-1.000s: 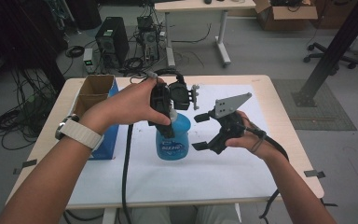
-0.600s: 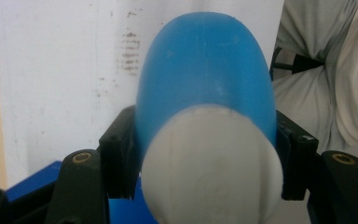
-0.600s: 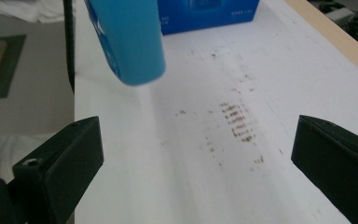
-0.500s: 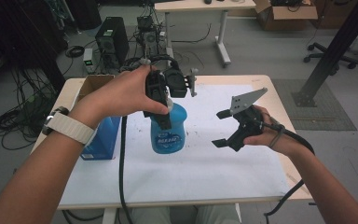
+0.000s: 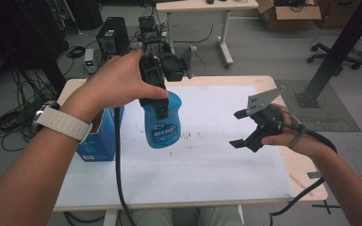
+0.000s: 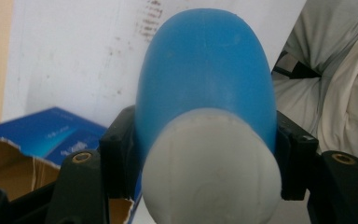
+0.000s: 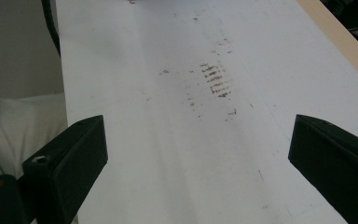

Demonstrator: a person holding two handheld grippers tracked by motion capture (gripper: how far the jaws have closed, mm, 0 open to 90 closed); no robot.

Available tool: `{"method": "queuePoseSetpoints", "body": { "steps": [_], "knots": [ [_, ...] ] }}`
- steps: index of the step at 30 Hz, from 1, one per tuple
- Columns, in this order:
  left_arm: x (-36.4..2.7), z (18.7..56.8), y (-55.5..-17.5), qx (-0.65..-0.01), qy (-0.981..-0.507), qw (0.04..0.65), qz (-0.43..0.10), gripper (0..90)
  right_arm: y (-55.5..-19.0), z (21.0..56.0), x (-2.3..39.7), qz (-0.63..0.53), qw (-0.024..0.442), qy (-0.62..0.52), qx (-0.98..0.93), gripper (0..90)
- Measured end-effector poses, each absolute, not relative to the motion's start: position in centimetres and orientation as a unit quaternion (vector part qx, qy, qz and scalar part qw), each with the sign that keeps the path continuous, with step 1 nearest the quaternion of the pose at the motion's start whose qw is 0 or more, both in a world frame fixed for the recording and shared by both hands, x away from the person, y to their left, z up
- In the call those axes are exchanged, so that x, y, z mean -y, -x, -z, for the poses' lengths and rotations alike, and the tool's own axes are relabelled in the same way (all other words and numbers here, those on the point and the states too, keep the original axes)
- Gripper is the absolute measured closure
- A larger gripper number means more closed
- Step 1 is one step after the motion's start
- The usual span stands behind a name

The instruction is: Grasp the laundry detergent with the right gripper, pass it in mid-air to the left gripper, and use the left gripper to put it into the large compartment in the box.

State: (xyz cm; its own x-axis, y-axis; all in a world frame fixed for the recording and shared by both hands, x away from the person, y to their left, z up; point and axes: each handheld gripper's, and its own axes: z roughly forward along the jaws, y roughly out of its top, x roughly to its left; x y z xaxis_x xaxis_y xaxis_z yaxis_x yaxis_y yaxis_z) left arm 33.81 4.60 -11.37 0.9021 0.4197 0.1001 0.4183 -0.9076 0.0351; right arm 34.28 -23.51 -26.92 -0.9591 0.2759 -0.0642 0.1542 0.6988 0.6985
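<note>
A: Left gripper (image 5: pixel 162 106)?
B: Centre-left of the high view, raised above the table (image 5: pixel 217 80), clamped on a blue bottle (image 5: pixel 161 123). Held by the left hand (image 5: pixel 115 84), pale watch strap (image 5: pixel 61 123) on the wrist.

A: And from the left gripper view?
B: Black jaws pressed against both sides of the blue bottle (image 6: pixel 205 70), near its white cap (image 6: pixel 212 168), cap end filling the lower middle of the frame. Bottle body pointing away from the camera, toward the white sheet (image 6: pixel 74 51) behind it.

A: Bottle touching the table?
B: Apparently lifted clear of the white sheet (image 5: pixel 207 155); label side facing the high camera, lettering too blurred to read.

A: Right gripper (image 5: pixel 239 128)?
B: Right of centre in the high view, in the right hand (image 5: pixel 287 136), jaws spread wide, gripping nothing. Grey three-cornered plate on top. Well apart from the bottle.

A: Right gripper view?
B: Two black jaws at the lower left and lower right corners, wide gap between. Past them, white sheet (image 7: pixel 168 116) with a patch of brown smudges (image 7: pixel 214 81) in the upper middle. Strip of tan table edge (image 7: pixel 340 37) at the upper right.

A: Anything else on the table?
B: Open blue cardboard box (image 5: pixel 99 139) at the left edge in the high view, just beside the bottle; same blue box (image 6: pixel 46 135) at lower left of the left gripper view, torn flap showing brown inside.
</note>
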Motion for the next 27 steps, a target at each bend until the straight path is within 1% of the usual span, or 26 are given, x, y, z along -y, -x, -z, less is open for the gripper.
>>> {"method": "queuePoseSetpoints", "body": {
  "steps": [9, 16, 27],
  "knots": [
    [-6.3, 10.2, -34.6, -0.281, -0.958, 0.01, -0.055, 37.9, -34.4, 26.6, 24.8, -0.351, 0.09, -0.129, -0.923, 4.5],
    [-7.9, 9.3, -35.5, -0.364, -0.93, 0.019, -0.054, 38.0, -34.9, 26.4, 25.8, -0.345, 0.098, -0.135, -0.924, 4.9],
    [-10.2, 8.4, -36.9, -0.448, -0.893, 0.014, -0.049, 38.0, -35.3, 26.8, 26.8, -0.34, 0.102, -0.146, -0.923, 5.7]
  ]
}}
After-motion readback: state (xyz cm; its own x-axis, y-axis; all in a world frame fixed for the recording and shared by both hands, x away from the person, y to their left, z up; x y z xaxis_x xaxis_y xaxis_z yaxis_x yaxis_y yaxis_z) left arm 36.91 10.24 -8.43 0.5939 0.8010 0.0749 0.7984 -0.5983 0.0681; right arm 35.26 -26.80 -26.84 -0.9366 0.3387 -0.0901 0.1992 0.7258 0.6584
